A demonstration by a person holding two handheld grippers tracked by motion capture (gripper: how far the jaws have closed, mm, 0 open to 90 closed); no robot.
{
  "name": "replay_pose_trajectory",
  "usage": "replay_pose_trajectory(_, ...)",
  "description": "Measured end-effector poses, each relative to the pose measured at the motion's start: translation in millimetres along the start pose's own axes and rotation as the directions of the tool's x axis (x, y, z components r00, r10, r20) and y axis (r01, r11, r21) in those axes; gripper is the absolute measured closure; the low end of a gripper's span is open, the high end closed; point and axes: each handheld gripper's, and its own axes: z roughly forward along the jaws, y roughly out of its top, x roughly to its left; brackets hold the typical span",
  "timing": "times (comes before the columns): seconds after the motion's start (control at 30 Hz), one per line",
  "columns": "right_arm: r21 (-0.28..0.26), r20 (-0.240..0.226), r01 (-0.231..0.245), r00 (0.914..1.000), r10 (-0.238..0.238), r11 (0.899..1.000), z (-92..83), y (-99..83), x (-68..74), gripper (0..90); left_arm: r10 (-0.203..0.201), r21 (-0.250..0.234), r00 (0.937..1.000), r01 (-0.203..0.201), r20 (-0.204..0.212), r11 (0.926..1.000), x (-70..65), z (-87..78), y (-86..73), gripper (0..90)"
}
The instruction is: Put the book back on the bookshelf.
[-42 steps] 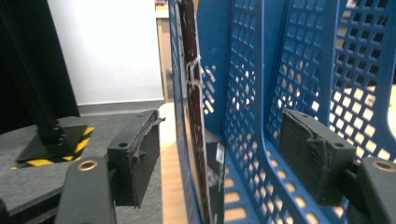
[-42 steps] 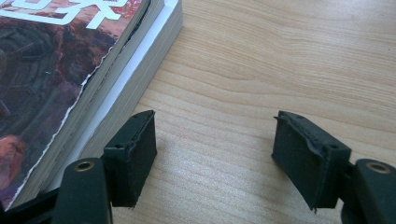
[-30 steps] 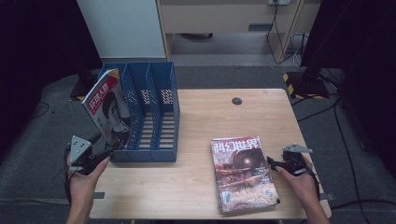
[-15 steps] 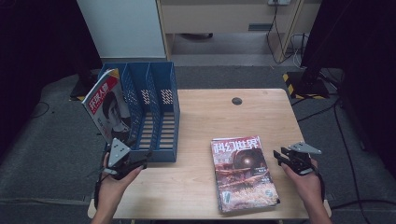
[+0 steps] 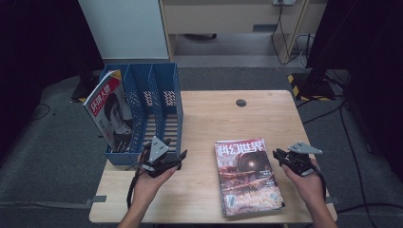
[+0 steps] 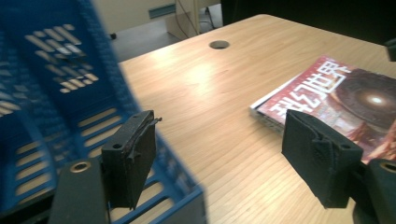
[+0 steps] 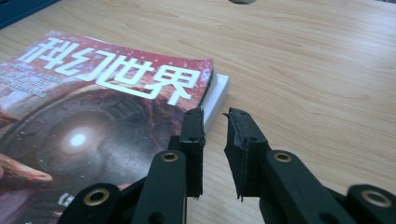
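File rack (image 6: 56, 93) blurred — magazine (image 6: 345, 98) cut by edge.

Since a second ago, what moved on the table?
The left gripper slid rightward along the front of the blue file rack, jaws open and empty. The right gripper has just been closing, nothing between its jaws. Both magazines stayed put.

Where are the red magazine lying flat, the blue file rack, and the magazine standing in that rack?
red magazine (image 5: 247, 175): high view, cover's middle.
blue file rack (image 5: 177, 97): high view, right side wall.
standing magazine (image 5: 111, 111): high view, cover's middle.
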Motion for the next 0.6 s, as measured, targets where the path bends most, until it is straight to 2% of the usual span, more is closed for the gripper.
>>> replay_pose_trajectory(0.23,-0.004,-0.030,0.014,0.9995,-0.014,1.000,4.3,4.9,6.9,77.9,0.019,0.025,0.9980,-0.020,0.061,0.9995,-27.0,27.2,7.4,25.4)
replay_pose_trajectory(0.3,-0.009,-0.034,0.022,0.9992,-0.023,1.000,5.3,5.4,8.5,75.4,0.016,0.029,0.9963,-0.019,0.084,0.9994,-33.5,34.8,8.9,25.3)
replay_pose_trajectory(0.5,-0.021,-0.051,0.004,0.9987,-0.005,1.000,3.1,6.7,11.6,67.6,0.031,0.062,0.9896,-0.040,0.140,0.9973,-54.6,59.1,7.0,24.9)
replay_pose_trajectory(0.6,-0.023,-0.057,-0.010,0.9983,0.009,1.000,3.6,6.4,13.1,61.0,0.005,0.077,0.9848,-0.018,0.173,0.9968,-61.8,66.9,3.6,24.6)
